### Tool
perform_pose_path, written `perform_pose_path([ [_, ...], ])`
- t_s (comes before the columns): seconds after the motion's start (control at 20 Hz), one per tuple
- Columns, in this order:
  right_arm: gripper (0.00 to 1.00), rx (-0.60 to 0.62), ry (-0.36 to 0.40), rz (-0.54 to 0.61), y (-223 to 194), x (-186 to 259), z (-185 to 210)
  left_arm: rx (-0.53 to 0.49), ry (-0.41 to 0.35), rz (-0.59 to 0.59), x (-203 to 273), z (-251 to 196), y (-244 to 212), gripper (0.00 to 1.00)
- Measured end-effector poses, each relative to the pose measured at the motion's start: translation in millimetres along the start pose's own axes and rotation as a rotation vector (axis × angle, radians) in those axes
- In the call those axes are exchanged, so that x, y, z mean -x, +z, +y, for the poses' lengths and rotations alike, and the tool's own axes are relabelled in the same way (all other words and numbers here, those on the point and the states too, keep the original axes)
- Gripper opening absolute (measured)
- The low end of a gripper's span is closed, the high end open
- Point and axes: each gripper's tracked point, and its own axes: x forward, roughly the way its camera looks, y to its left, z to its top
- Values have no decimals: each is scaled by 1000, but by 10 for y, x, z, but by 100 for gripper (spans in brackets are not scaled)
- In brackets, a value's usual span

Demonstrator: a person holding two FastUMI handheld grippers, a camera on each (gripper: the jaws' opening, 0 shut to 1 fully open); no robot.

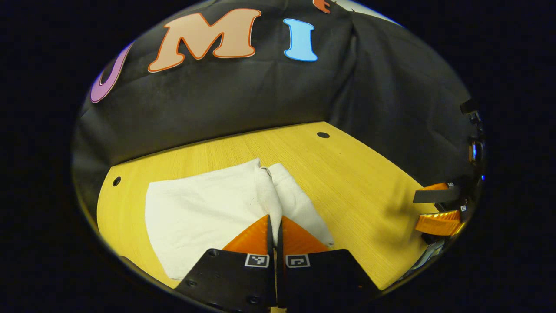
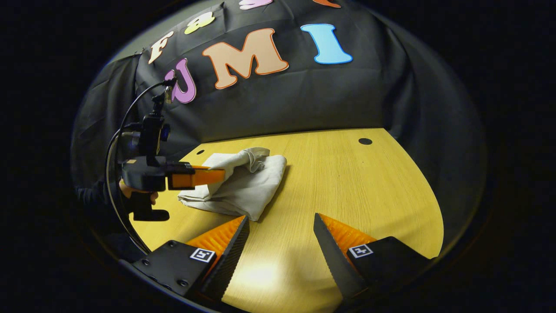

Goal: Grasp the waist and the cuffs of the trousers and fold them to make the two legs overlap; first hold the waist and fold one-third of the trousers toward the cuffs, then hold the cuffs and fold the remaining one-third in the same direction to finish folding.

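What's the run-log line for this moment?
left gripper: shut on trousers, lifting a fold | right gripper: open, empty, above table | trousers: partly folded, fold unfinished

A wooden table (image 1: pixel 347 174) with a pale yellow grain takes up the floor of the booth, its far edge rounding off toward the corner. Two small dark round holes are set into its top, one near the far right corner (image 1: pixel 323 134) and another near the far left edge (image 1: pixel 116 181); both also show in the right gripper view. Behind the table hangs the black cloth wall (image 1: pixel 226 104), creased where two sides meet, and a black cable (image 2: pixel 126 113) arcs in front of it at the left.
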Motion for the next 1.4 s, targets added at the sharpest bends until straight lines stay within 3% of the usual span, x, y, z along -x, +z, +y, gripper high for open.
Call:
perform_pose_path([
  [0.05,95,5,7,-4,17,-8,35,8,-5,-6,29,-17,-11,9],
  [0.15,96,24,14,-21,101,-15,109,16,-9,-62,132,-30,94,51],
  [0.25,96,45,11,-47,230,-19,194,-9,42,-102,256,109,211,94],
  [0.3,96,47,12,-68,323,-39,256,-11,61,-123,408,166,265,99],
  [0.5,96,68,-10,-173,719,-19,544,-9,155,-248,955,483,595,98],
  [0.95,96,112,-97,-450,1693,173,1233,43,333,-422,2033,1533,868,97],
  [1.35,96,113,-142,-530,1844,157,1562,59,483,-539,2734,2144,950,96],
  [1.4,91,99,-138,-530,1841,155,1600,63,497,-543,2785,2211,944,96],
])
